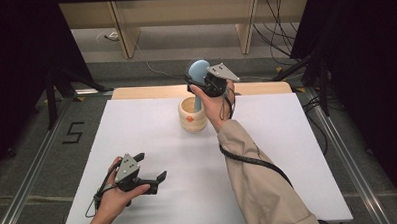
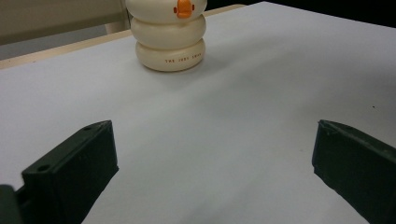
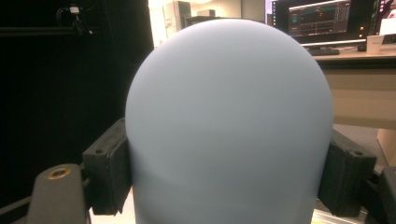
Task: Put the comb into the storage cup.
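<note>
With the right gripper (image 1: 204,85) pinching the blue brush (image 1: 199,72) over the cream holder (image 1: 192,114) and the left gripper (image 1: 151,169) spread idle, a tilted handle might catch the rim and tip the unsteadied holder.

High view overlooks the table (image 1: 152,143); left gripper view skims it low (image 2: 233,116).

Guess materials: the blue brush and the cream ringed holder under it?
Blue brush: likely matte plastic or silicone, with an even, smooth surface and no glare; bristles too small to judge. Cream holder: probably glazed ceramic or glossy plastic, given the soft sheen on its stacked rings, printed lettering and an orange beak; can't tell which.
</note>
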Tool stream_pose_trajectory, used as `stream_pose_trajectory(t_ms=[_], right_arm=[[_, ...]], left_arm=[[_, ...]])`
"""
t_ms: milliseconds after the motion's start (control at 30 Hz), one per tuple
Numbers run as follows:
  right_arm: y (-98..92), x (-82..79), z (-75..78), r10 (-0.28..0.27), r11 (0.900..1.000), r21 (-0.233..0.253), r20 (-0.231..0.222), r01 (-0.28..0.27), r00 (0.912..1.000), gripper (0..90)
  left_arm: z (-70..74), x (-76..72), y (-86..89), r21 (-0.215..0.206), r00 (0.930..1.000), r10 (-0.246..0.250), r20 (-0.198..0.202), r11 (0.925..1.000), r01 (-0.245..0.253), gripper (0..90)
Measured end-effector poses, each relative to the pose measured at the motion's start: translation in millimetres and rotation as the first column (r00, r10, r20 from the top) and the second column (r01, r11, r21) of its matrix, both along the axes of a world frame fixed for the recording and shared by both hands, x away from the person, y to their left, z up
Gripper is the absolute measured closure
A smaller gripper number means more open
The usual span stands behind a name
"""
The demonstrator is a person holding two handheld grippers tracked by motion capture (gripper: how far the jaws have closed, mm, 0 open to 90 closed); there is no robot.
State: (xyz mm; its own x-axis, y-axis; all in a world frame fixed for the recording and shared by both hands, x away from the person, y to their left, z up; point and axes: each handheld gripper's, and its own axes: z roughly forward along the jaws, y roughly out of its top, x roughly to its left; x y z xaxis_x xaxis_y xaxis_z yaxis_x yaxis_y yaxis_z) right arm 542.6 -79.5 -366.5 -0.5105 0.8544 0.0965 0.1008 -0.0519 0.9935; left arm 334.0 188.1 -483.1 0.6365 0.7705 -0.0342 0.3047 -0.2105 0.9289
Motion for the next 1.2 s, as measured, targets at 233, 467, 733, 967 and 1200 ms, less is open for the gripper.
stream_pose_trajectory(t_ms=[233, 467, 733, 967, 1200], right_arm=[[-0.1, 0.6, -3.0, -0.004, 1.000, 0.001, -0.003, 0.004, 1.0000, 20.5], [-0.3, 1.0, -5.7, -0.005, 1.000, 0.005, -0.008, 0.005, 1.0000, 20.5], [0.3, 1.3, -10.7, -0.009, 1.000, 0.001, -0.015, 0.009, 0.9998, 20.5], [0.6, 1.1, -15.5, -0.011, 1.000, 0.000, -0.024, 0.011, 0.9996, 20.5], [-0.2, 1.0, -22.2, -0.013, 1.000, -0.001, -0.033, 0.013, 0.9994, 20.4]], left_arm=[[0.0, 0.2, 0.0, 0.000, 1.0000, -0.003, 0.001, 1.0000, 0.003, 0.0], [-0.1, 0.2, 0.0, 0.000, 1.0000, -0.002, 0.001, 1.0000, 0.002, 0.0], [0.0, 0.3, 0.1, 0.001, 1.0000, -0.003, 0.001, 1.0000, 0.003, 0.0], [-0.1, 0.3, -0.1, 0.001, 1.0000, -0.004, 0.001, 1.0000, 0.004, 0.0], [-0.5, 0.5, -0.4, 0.003, 1.0000, -0.004, 0.001, 1.0000, 0.004, 0.0]])
